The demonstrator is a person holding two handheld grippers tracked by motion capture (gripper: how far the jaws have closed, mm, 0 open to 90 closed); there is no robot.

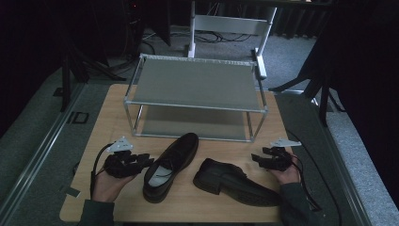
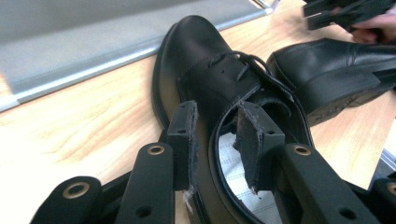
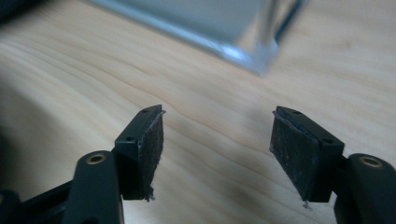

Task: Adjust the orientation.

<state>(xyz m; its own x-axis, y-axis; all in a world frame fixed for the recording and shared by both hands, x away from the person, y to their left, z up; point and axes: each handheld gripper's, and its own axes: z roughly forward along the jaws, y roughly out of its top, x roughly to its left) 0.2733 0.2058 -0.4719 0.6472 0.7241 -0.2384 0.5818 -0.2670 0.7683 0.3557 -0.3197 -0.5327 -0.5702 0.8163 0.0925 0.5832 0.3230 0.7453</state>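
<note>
Two black leather lace-up shoes lie on the wooden table (image 1: 108, 122). One shoe (image 1: 171, 165) stands upright, toe toward the rack. The other shoe (image 1: 230, 181) lies to its right, heel toward the first. My left gripper (image 1: 141, 162) reaches the upright shoe (image 2: 196, 51) at its heel opening. The left gripper (image 2: 218, 112) is open: one pad is outside the shoe's side wall and one inside, and a gap shows at each. My right gripper (image 1: 258, 159) hovers open over bare wood beside the second shoe (image 2: 327, 65). Nothing lies between the right gripper's (image 3: 217, 116) pads.
A two-shelf metal rack (image 1: 195, 84) with grey shelves stands at the back of the table, and its front corner leg (image 3: 261, 51) is just ahead of my right gripper. Cables trail from both grippers. A white frame stands on the floor behind the table.
</note>
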